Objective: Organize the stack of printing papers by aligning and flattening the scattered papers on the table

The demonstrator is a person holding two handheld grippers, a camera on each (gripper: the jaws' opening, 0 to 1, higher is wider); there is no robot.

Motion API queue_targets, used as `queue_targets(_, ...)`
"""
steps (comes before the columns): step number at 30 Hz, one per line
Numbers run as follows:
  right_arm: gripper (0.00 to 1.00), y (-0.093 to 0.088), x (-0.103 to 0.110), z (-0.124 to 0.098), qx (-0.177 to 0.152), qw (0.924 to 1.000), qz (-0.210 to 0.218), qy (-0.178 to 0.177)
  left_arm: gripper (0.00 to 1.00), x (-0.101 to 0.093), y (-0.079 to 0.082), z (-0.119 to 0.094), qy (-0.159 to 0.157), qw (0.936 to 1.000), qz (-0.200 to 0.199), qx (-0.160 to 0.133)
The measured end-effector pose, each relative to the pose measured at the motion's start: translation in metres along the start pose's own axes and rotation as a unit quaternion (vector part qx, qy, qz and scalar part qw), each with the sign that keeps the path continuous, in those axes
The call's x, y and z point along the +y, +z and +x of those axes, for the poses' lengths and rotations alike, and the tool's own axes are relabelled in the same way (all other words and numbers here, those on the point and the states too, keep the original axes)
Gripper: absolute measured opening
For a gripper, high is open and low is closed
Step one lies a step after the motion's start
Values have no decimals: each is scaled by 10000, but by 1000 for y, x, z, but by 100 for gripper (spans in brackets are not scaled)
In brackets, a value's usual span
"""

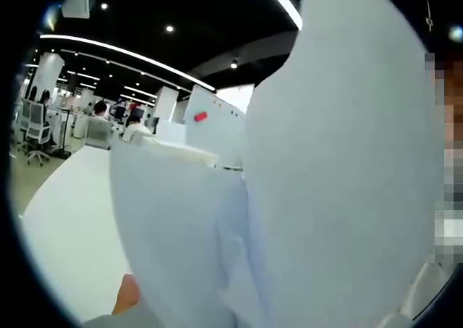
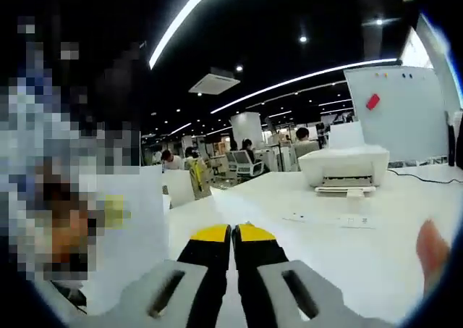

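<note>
Left gripper view: upright sheets of paper [image 1: 340, 169] hide the fingers, so their state cannot be told; right gripper [image 2: 232, 234] shows fingers pressed together, empty; open table [image 2: 376, 252] ahead, printer [image 2: 344, 166] beyond.

The papers [image 1: 340, 183] in the left gripper view are thin, matt white sheets, smooth, with soft curves where they bend. The worktop [image 2: 362, 248] has a smooth, matt white finish with a faint sheen under the ceiling lights. The right tool [image 2: 233, 235] has 2 black jaws of matt plastic with yellow tips of a slightly glossier look, and grey moulded plastic at its base. The printer [image 2: 344, 166] is smooth white plastic. The whiteboard [image 2: 398, 111] behind it looks glossy.
</note>
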State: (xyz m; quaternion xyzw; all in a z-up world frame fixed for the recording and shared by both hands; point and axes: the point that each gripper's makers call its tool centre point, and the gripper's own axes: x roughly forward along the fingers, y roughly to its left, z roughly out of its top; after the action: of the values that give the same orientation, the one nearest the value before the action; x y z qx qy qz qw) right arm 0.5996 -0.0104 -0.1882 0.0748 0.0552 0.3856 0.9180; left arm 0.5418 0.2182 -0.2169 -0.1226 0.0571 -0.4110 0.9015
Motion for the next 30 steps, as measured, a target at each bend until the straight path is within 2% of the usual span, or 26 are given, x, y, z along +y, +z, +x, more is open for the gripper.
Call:
queue_targets(2,0,12,1,-3,-154,9999,-23,18,6,0,0,1,0,10000,-13,0)
queue_targets(9,0,42,4,-13,-350,9992,-178,-28,6,2,-1,3,-7,10000,-83,10)
queue_targets(18,0,79,16,-21,-449,9982,-405,23,6,9,-8,9,14,9996,-260,104)
queue_targets(25,0,86,11,-22,-404,9985,-361,20,6,11,-8,12,4,9991,-405,109)
queue_targets(27,0,89,16,-23,-477,9985,-235,137,6,12,-8,13,0,9991,-410,107)
queue_targets(30,0,93,22,-25,-538,9980,-280,182,6,13,-8,13,23,9990,-432,107)
